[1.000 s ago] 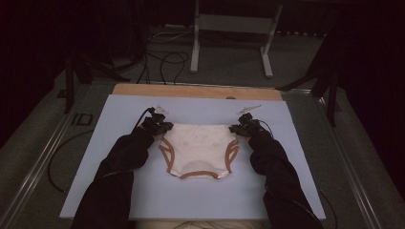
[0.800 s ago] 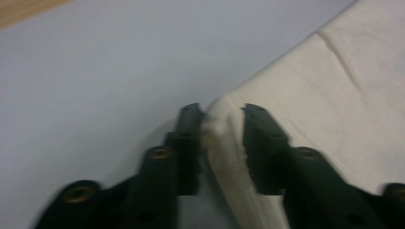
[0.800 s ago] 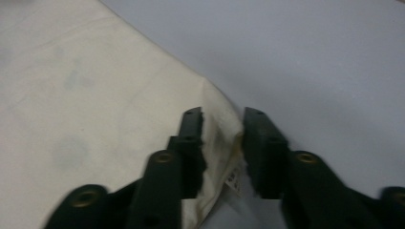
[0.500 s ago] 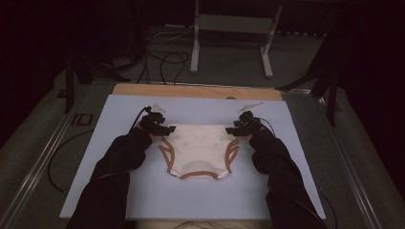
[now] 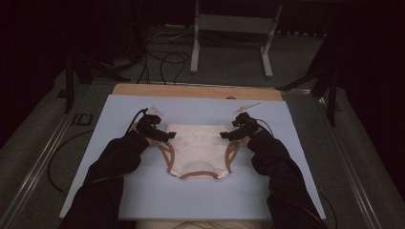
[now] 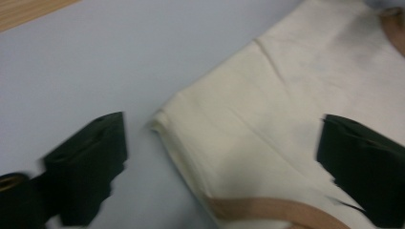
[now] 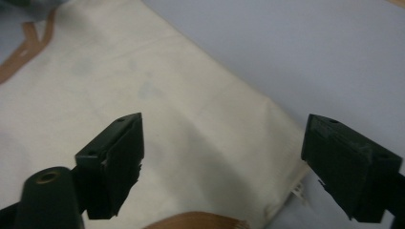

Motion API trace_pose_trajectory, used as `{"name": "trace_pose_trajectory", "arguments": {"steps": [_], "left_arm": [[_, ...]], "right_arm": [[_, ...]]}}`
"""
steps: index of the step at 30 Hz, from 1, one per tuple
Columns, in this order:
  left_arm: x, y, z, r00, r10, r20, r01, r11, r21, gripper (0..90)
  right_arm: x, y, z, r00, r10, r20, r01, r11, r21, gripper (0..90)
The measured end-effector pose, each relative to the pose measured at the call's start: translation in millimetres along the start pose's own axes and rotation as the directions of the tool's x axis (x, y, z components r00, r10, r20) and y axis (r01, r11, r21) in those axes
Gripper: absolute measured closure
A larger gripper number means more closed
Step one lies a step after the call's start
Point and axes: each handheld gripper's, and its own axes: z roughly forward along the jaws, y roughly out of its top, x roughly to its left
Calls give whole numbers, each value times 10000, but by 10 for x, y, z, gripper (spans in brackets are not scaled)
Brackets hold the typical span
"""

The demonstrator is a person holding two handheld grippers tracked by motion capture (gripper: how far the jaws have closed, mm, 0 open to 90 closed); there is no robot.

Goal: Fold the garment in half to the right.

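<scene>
Garment (image 5: 198, 150): cream, tan-trimmed, lying flat at the centre of the blue mat (image 5: 119, 109), waistband toward 12 o'clock, crotch toward 6.

Change: a second ago both tools were clamped on the waistband corners; the jaws of each have just been opening and now stand apart with nothing between the pads. The left hand-held gripper (image 5: 165, 137) hangs over the corner at 9 o'clock; its own view shows the folded corner (image 6: 165, 119) below the gap, untouched. The right hand-held gripper (image 5: 228, 135) sits likewise at 3 o'clock, above the corner (image 7: 291, 176) with its small label.

Judgement: the cloth is released and laid; the spreading step looks complete.

Edges and room: the garment sits well inside the mat on all sides. Bare mat lies at 9, 3 and 6. The desk's wooden strip (image 5: 191, 90) shows at 12. Both sleeves (image 5: 119, 157) enter from 6.
</scene>
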Motion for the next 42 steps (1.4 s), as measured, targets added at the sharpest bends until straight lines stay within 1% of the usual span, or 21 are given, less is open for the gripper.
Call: {"name": "trace_pose_trajectory", "arguments": {"steps": [1, 2, 3, 4, 7, 11, 13, 19, 20, 22, 24, 27, 29, 30, 31, 32, 34, 37, 39, 41, 42], "left_arm": [[-20, -7, -19, 10000, 35, 82, -35, 10000, -6, 18], [-20, -7, -19, 10000, 35, 82, -35, 10000, -6, 7], [-52, -15, -55, 9999, 123, 118, -122, 9999, -66, 7], [-75, -19, -87, 9997, 213, 156, -212, 9997, -76, 7], [-116, -34, -162, 9990, 309, 324, -300, 9992, -260, 6], [-172, -60, -252, 9980, 445, 441, -429, 9984, -376, 6], [-203, -73, -286, 9973, 572, 450, -558, 9980, -308, 7], [-306, -112, -363, 9927, 893, 815, -868, 9957, -334, 8], [-329, -122, -377, 9908, 967, 942, -936, 9949, -376, 9], [-374, -142, -396, 9885, 1124, 1015, -1088, 9932, -404, 12], [-423, -168, -420, 9842, 1340, 1159, -1292, 9905, -479, 16], [-493, -202, -444, 9794, 1522, 1325, -1462, 9878, -539, 19], [-540, -225, -462, 9747, 1664, 1494, -1591, 9854, -599, 27], [-578, -239, -472, 9719, 1832, 1477, -1757, 9825, -619, 33], [-600, -248, -477, 9705, 1864, 1529, -1786, 9819, -634, 33], [-630, -263, -486, 9669, 1965, 1625, -1883, 9800, -646, 36], [-677, -290, -499, 9630, 2124, 1658, -2040, 9767, -664, 36], [-722, -330, -518, 9578, 2274, 1757, -2184, 9734, -692, 36], [-748, -360, -527, 9552, 2288, 1875, -2192, 9731, -706, 36], [-774, -391, -528, 9515, 2402, 1921, -2302, 9704, -729, 39], [-790, -409, -527, 9517, 2417, 1895, -2327, 9701, -690, 39]], "right_arm": [[5, 9, -3, 9999, -42, -124, 41, 10000, -57, 118], [5, 9, -3, 9999, -42, -124, 41, 10000, -57, 118], [18, 19, -4, 9996, -33, -274, 33, 10000, -30, 98], [35, 37, -8, 9995, -49, -306, 48, 10000, -42, 97], [60, 74, -21, 9993, -138, -348, 135, 9998, -109, 97], [85, 123, -42, 9992, -81, -392, 74, 9998, -176, 97], [104, 148, -53, 9991, -172, -400, 164, 9997, -188, 98], [174, 216, -59, 9984, -342, -450, 334, 9993, -185, 98], [180, 224, -59, 9980, -407, -477, 399, 9990, -189, 98], [208, 247, -56, 9978, -433, -496, 424, 9989, -182, 99], [230, 268, -50, 9970, -531, -557, 519, 9984, -215, 99], [259, 298, -36, 9961, -615, -640, 600, 9979, -253, 100], [276, 312, -22, 9957, -641, -670, 626, 9978, -238, 100], [281, 317, -16, 9955, -668, -667, 652, 9975, -260, 100], [295, 325, -8, 9952, -674, -713, 655, 9975, -274, 101], [305, 330, -5, 9953, -666, -701, 650, 9976, -248, 101], [326, 342, 8, 9944, -726, -773, 708, 9972, -255, 102], [354, 362, 33, 9929, -754, -916, 730, 9969, -289, 102], [374, 374, 51, 9924, -758, -968, 729, 9968, -337, 102], [399, 388, 80, 9912, -837, -1026, 806, 9962, -345, 102], [410, 393, 90, 9910, -828, -1055, 796, 9963, -333, 102]]}}
